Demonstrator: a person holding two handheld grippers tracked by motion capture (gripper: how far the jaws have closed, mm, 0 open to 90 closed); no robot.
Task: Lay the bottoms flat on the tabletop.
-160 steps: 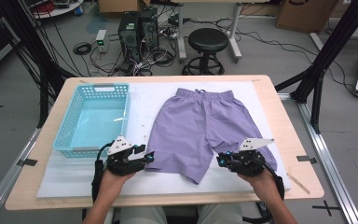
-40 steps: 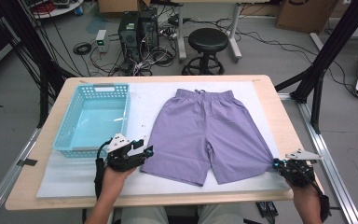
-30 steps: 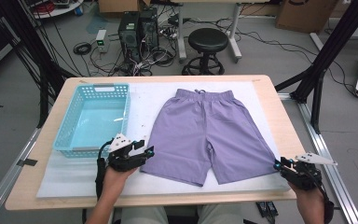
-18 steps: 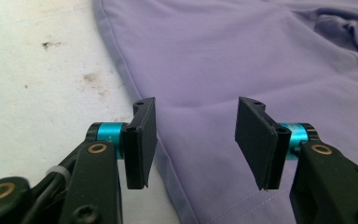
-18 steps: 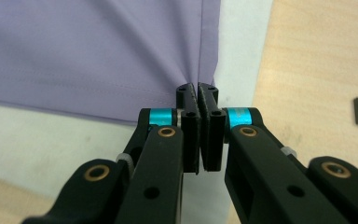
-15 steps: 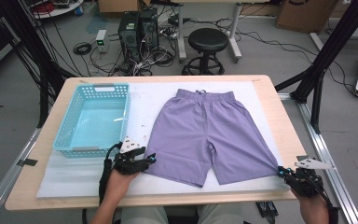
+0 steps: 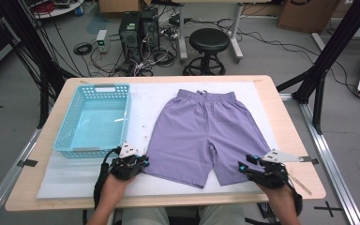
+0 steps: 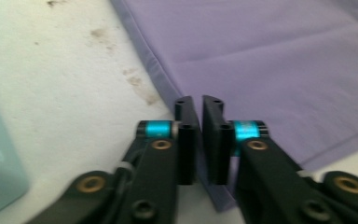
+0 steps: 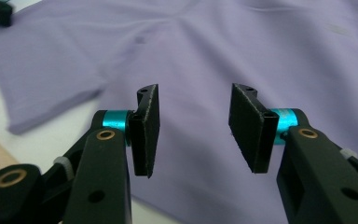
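A pair of purple shorts (image 7: 206, 133) lies flat on the white mat (image 7: 75, 176) that covers the wooden counter (image 7: 28, 197), waistband toward the far edge and both legs pointing at the person. To its left, apart from the fabric, sits a light blue plastic basket (image 7: 96, 119).

The left gripper (image 7: 143, 164) sits at the outer corner of the shorts' left leg hem; its fingers (image 8: 186, 135) have just been closing and now stand nearly together, with the hem's corner caught between them — the purple edge runs down into the narrow gap in the left gripper view.

The right gripper (image 7: 244, 165) hovers over the hem of the right leg. Its fingers (image 9: 147, 130) have just been opening and stand apart, nothing pinched between them — the cloth lies smooth beneath.
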